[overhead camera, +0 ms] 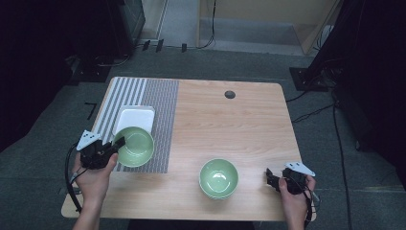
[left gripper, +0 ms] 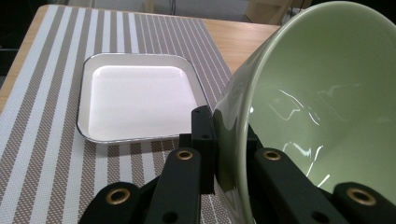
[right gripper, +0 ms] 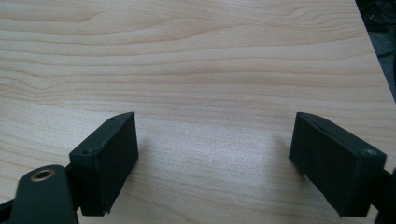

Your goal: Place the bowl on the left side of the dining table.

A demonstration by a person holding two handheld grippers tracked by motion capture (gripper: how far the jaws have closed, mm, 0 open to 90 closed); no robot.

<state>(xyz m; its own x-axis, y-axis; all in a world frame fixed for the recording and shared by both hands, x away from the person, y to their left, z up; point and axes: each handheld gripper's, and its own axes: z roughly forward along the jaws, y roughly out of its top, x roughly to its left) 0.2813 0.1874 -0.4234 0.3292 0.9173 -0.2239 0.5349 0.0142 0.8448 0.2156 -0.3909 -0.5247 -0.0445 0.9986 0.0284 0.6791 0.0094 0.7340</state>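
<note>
Left gripper holds a green bowl over the striped mat

On the near right, the right gripper (overhead camera: 272, 180) is wide open and empty above the table (overhead camera: 239, 115), beside a second bowl (overhead camera: 219, 178). The left gripper (overhead camera: 116, 145) is clamped on the rim of the green bowl (overhead camera: 136, 146), tilted over the mat (overhead camera: 163, 120); just behind is a white tray (overhead camera: 135, 118).

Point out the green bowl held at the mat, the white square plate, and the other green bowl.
held green bowl (left gripper: 322, 107), left gripper view, on its inner wall.
white square plate (left gripper: 140, 100), left gripper view, on its flat middle.
second green bowl (overhead camera: 219, 177), high view, on its inside bottom.
</note>
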